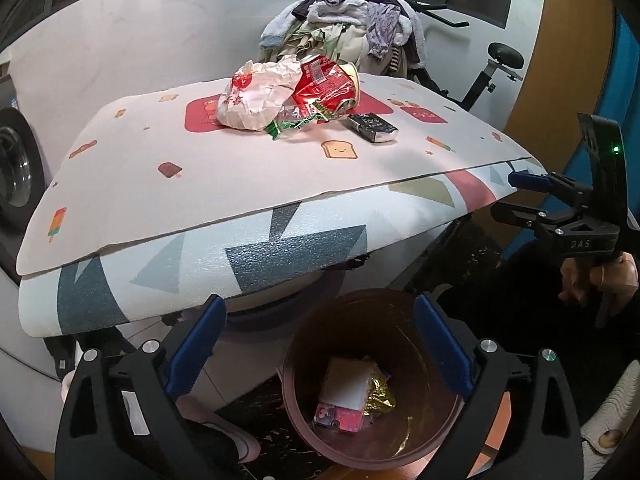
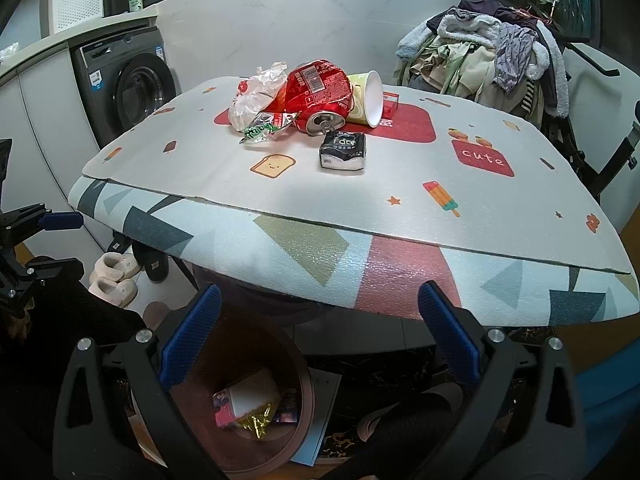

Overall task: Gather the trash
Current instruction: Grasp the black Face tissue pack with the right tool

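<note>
Left wrist view: 1 brown bin [image 1: 372, 452] on the floor holds 2 packets and 1 gold wrapper [image 1: 380, 400]. On the table [image 1: 168, 184] sit 1 crushed red can [image 1: 324, 86], 1 paper cup [image 2: 366, 98], 1 crumpled wrapper [image 1: 256, 96], 1 tissue pack [image 1: 372, 128]. The left gripper [image 1: 316, 340] and right gripper [image 2: 320, 328] gape wide, empty.

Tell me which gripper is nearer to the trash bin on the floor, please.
Left. The left gripper hangs open directly above the trash bin. The right gripper, also open, is off to the bin's right side.
</note>
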Demonstrator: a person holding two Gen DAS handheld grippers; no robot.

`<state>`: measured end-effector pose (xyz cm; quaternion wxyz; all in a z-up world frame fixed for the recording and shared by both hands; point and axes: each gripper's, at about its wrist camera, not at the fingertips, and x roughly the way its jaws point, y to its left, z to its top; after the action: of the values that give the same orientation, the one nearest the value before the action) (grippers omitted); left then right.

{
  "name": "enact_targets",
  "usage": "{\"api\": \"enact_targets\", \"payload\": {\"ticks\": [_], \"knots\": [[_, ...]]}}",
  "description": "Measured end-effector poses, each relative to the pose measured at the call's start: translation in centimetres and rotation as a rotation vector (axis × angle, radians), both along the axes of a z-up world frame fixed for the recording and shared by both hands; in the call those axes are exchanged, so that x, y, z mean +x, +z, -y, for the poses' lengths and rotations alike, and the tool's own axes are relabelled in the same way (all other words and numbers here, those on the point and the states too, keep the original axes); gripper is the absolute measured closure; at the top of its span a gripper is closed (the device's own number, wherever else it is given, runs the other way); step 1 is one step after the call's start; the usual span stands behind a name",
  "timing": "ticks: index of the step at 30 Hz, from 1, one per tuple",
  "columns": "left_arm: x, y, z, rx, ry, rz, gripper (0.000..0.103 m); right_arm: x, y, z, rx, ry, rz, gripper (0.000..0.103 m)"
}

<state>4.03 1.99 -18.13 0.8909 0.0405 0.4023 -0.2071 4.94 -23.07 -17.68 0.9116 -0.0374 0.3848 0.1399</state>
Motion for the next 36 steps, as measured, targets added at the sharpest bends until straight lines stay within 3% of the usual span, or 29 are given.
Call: {"api": "enact_targets", "payload": {"ticks": [4, 7, 11, 16, 21, 24, 27, 34, 36], "knots": [[0.0, 0.1, -0.2, -0.004, 0.015, 0.002, 0.007, -0.1, 0.1, 0.0, -0.005, -0.002, 0.007, 0.006], [0.2, 0.4, -1.1, -0.049, 0.026, -0.009, 0.006, -0.2, 0.6, 0.3, 0.006, -0.006, 0.013, 0.006], [0.9, 1.5, -2.5, -0.117, 0.05, 0.013, 0.006, 0.9, 1.0, 1.6, 0.113, 0.002, -0.02, 0.006], [2.2, 3.7, -2.5, -0.008, 0.071, 0.147, 0.006, 3.3, 2.2, 2.2, 0.169, 0.002, 0.002, 0.006], [5.3, 5.6, -4.0, -0.036, 0.15, 0.176, 0.006, 7.2, 2.9, 1.1, 0.113, 0.041, 0.006, 0.006], [7.2, 6.6, -5.0, -0.068, 0.176, 0.18, 0.006, 10.0, 2.5, 0.0, 0.027, 0.039, -0.01, 0.006], [8.5, 7.4, -4.9, -0.023, 0.189, 0.212, 0.006, 12.8, 1.9, -0.2, 0.018, -0.012, -0.028, 0.006], [12.9, 7.8, -5.0, -0.066, 0.187, 0.15, 0.006, 19.2, -0.9, -1.5, -0.026, -0.053, -0.11, 0.007], [14.0, 7.5, -4.8, -0.067, 0.205, 0.123, 0.006, 20.7, -1.7, -1.7, -0.013, -0.06, -0.147, 0.016]]}}
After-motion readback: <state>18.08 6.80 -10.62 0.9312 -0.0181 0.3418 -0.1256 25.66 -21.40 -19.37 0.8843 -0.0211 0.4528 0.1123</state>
